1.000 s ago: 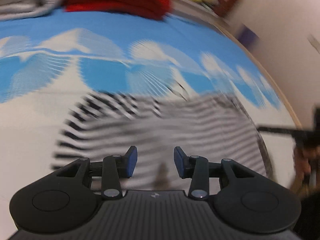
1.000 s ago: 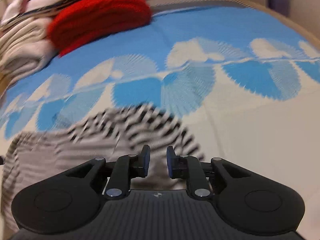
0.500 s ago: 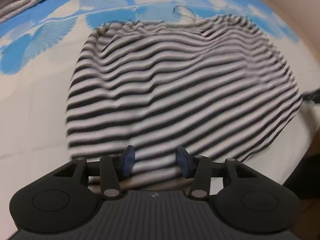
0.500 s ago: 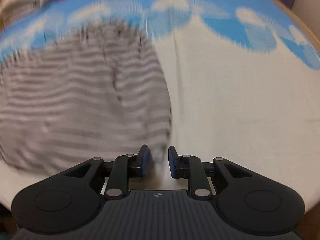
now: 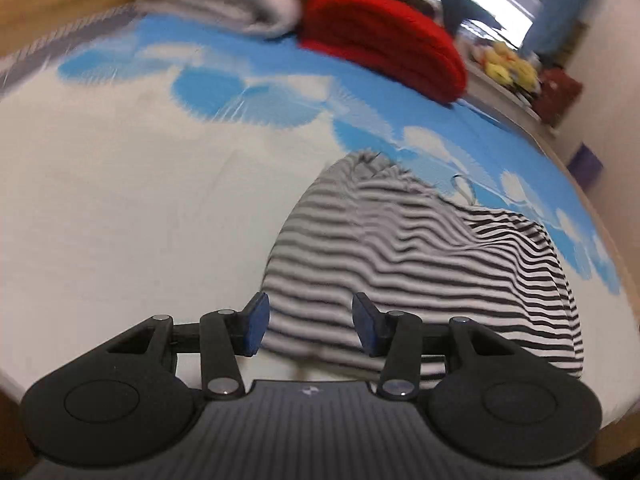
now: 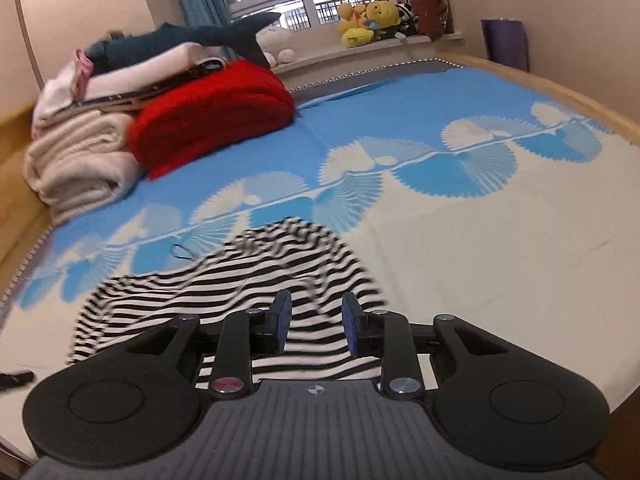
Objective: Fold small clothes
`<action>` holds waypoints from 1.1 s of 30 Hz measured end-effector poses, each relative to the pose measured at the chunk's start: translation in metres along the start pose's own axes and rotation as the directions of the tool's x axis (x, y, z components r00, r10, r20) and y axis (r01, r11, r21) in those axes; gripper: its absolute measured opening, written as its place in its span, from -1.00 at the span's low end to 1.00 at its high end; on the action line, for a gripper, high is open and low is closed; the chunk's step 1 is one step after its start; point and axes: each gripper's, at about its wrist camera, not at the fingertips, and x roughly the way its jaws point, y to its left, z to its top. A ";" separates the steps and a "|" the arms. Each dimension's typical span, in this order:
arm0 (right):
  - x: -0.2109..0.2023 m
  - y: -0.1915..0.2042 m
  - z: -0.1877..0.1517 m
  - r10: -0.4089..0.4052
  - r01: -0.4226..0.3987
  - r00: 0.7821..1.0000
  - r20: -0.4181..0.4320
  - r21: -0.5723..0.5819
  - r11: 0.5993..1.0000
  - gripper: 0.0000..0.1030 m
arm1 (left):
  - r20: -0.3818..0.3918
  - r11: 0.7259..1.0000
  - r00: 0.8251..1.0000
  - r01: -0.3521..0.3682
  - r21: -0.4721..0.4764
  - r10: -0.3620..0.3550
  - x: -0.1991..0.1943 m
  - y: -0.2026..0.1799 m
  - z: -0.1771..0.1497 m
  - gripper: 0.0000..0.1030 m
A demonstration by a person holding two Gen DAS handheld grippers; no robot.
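Observation:
A black-and-white striped garment (image 5: 420, 264) lies rumpled on the blue-and-white bedspread (image 5: 140, 208), near the bed's front edge. My left gripper (image 5: 310, 326) hovers over its near left corner, jaws apart, with striped cloth showing beneath the gap and neither pad pressing it. In the right wrist view the same garment (image 6: 240, 280) spreads ahead and to the left. My right gripper (image 6: 316, 320) hangs over its near right part. Its jaws are opening, and the cloth seen between the blue pads lies below them, not pinched.
A folded red blanket (image 6: 212, 120) and cream blankets (image 6: 80, 160) are stacked at the bed's far left, with a shark plush (image 6: 208, 36) on top. Yellow soft toys (image 6: 364, 20) sit on the windowsill. The wooden bed frame (image 6: 560, 88) runs along the right.
The left view has swung leftward, so the garment now sits to the right of centre. The right gripper has lifted and tilted up, bringing the room into view, and its jaws stand wider.

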 end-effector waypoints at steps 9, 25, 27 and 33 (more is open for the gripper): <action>0.026 0.021 -0.013 0.015 -0.019 0.996 -0.091 -0.043 0.999 -0.41 | -0.107 0.929 0.985 0.090 -0.358 -0.137 0.031 0.042 -0.013 0.00; 0.028 0.018 -0.012 0.011 -0.014 0.996 -0.088 -0.027 1.000 -0.41 | -0.075 0.856 0.989 0.070 -0.511 -0.125 0.069 0.053 -0.012 0.02; 0.029 0.018 -0.012 0.009 -0.011 0.996 -0.088 -0.026 1.000 -0.41 | -0.069 0.860 0.991 0.065 -0.505 -0.115 0.074 0.047 -0.008 0.02; 0.030 0.019 -0.012 -0.009 0.006 0.996 -0.086 -0.030 1.000 -0.41 | -0.068 0.906 0.994 0.053 -0.421 -0.090 0.075 0.031 -0.001 -0.76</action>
